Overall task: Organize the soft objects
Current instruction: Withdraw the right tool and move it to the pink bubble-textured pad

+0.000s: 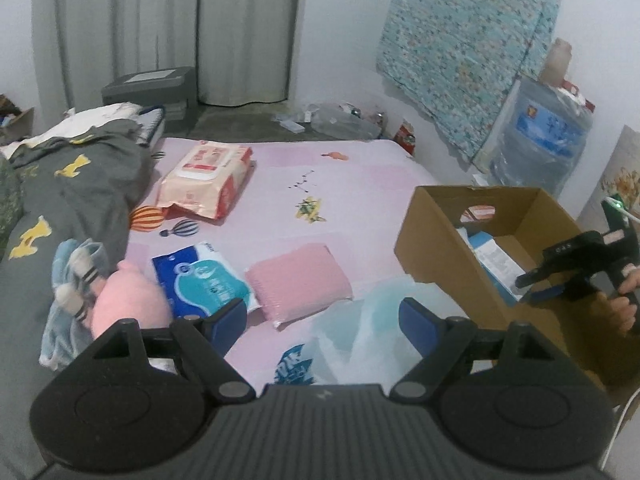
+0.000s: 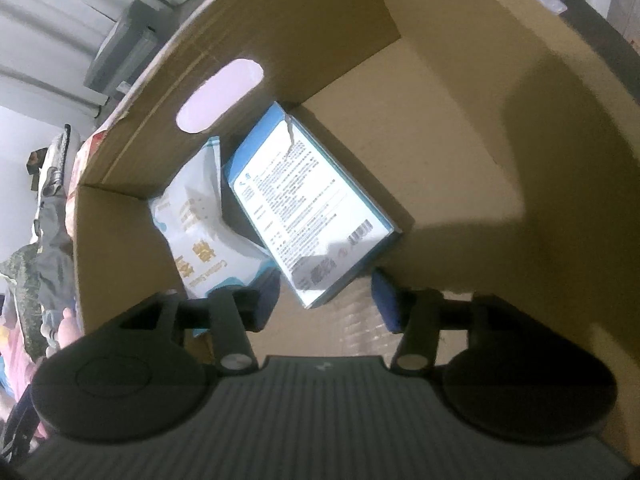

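Note:
My left gripper [image 1: 322, 316] is open and empty above the pink bed sheet [image 1: 360, 184]. Under and ahead of it lie a pale clear plastic bag [image 1: 360, 336], a pink pack [image 1: 300, 282], a blue tissue pack [image 1: 202, 280] and a pink plush toy [image 1: 128, 304]. A larger wipes pack [image 1: 206, 178] lies farther back. My right gripper [image 2: 326, 298] is open and empty inside the cardboard box [image 1: 436, 248]; it also shows in the left wrist view [image 1: 528, 290]. In the box [image 2: 460, 128] lie a blue-edged pack [image 2: 312, 208] and a white pack [image 2: 204, 236].
A grey blanket with yellow shapes [image 1: 68, 200] and a blue cloth with socks [image 1: 74, 280] lie on the bed's left side. A water jug [image 1: 540, 136] and a patterned mat [image 1: 468, 48] stand by the right wall. A grey printer [image 1: 150, 84] sits by the curtain.

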`<state>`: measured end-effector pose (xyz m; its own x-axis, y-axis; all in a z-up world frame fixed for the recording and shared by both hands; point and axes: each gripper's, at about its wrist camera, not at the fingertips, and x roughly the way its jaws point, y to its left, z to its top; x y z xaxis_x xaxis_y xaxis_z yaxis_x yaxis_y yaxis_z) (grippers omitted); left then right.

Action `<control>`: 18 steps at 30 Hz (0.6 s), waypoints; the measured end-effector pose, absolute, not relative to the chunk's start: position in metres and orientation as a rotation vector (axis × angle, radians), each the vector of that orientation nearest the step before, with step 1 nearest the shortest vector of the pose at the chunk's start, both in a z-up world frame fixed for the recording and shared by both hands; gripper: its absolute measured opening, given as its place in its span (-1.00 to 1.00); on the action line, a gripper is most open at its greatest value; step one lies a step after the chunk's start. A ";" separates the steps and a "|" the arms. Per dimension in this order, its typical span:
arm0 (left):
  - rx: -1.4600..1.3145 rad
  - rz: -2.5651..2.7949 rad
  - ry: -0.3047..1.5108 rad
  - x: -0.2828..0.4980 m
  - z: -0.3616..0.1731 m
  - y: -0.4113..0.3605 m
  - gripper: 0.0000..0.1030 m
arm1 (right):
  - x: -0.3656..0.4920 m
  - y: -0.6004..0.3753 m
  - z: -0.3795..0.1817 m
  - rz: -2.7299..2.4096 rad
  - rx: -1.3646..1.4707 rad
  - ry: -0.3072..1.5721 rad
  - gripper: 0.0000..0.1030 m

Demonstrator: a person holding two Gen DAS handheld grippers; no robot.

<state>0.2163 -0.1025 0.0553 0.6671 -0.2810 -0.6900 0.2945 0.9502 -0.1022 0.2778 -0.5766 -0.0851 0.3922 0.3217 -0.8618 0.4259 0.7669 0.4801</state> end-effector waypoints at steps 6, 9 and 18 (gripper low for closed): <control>0.006 -0.289 0.746 0.201 0.059 -0.083 0.64 | 0.265 -0.579 -0.072 -0.085 0.747 1.158 0.05; 0.012 -0.268 0.723 0.190 0.061 -0.073 0.64 | 0.257 -0.579 -0.063 -0.083 0.757 1.143 0.05; 0.012 -0.179 0.663 0.163 0.058 -0.044 0.64 | 0.253 -0.518 0.016 0.115 0.625 1.006 0.06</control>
